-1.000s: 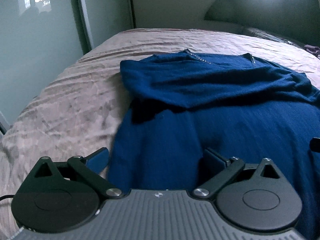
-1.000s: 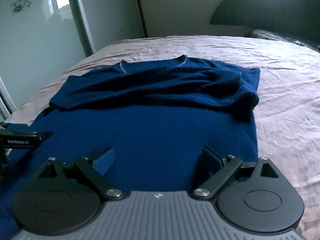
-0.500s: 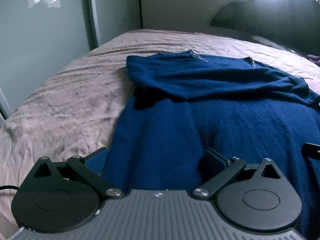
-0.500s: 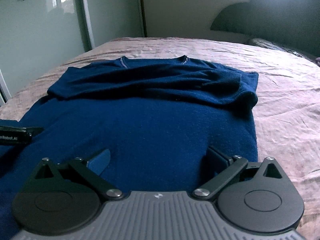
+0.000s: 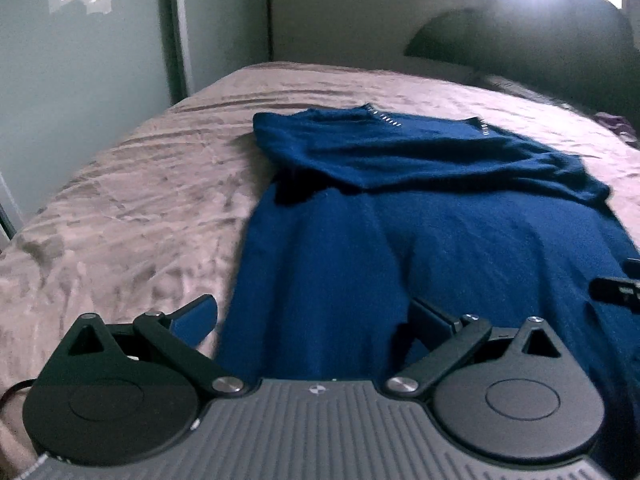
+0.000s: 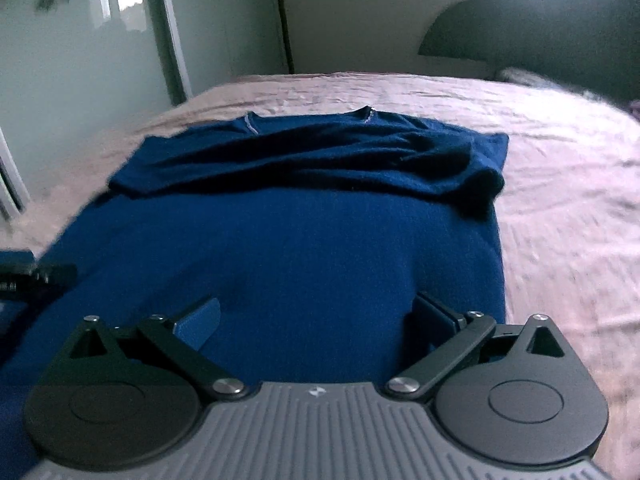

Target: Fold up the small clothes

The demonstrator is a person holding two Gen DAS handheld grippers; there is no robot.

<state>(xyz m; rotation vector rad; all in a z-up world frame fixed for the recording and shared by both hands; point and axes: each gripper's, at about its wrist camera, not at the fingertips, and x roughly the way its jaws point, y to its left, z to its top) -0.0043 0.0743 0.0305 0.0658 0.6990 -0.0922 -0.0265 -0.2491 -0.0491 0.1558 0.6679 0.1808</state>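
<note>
On the far left of both wrist views a pale glossy wardrobe door (image 5: 80, 92) stands beside the bed (image 5: 132, 216), whose crumpled pinkish-brown cover runs across to the dark headboard (image 6: 540, 24) at the far right. A blue knitted sweater (image 6: 304, 248) lies flat on that cover, its neckline toward the wall and its lower body toward the cameras; the sleeves appear already folded across the chest into a thicker, rumpled band (image 6: 320, 160).

The left gripper (image 5: 316, 316) hovers low over the sweater's left edge with its jaws wide apart: one blue pad sits over bare cover, the other over the knit, and nothing is pinched between them. The right gripper (image 6: 316, 316) hangs over the lower body nearer the right edge, its jaws equally spread and holding nothing. Each gripper's tip shows at the margin of the other's view.

The sweater looks soft, limp and fairly light, with enough nap to cling to the cover rather than slide. It will sag and drape when lifted, so a single pinch would probably drag it askew. The sensible hold, judging from the layout, is one gripper at each near corner of the hem, which lies below the frame and cannot be seen. Each pinch should take both layers together, so the lower body can be carried up evenly over the sleeve band.
</note>
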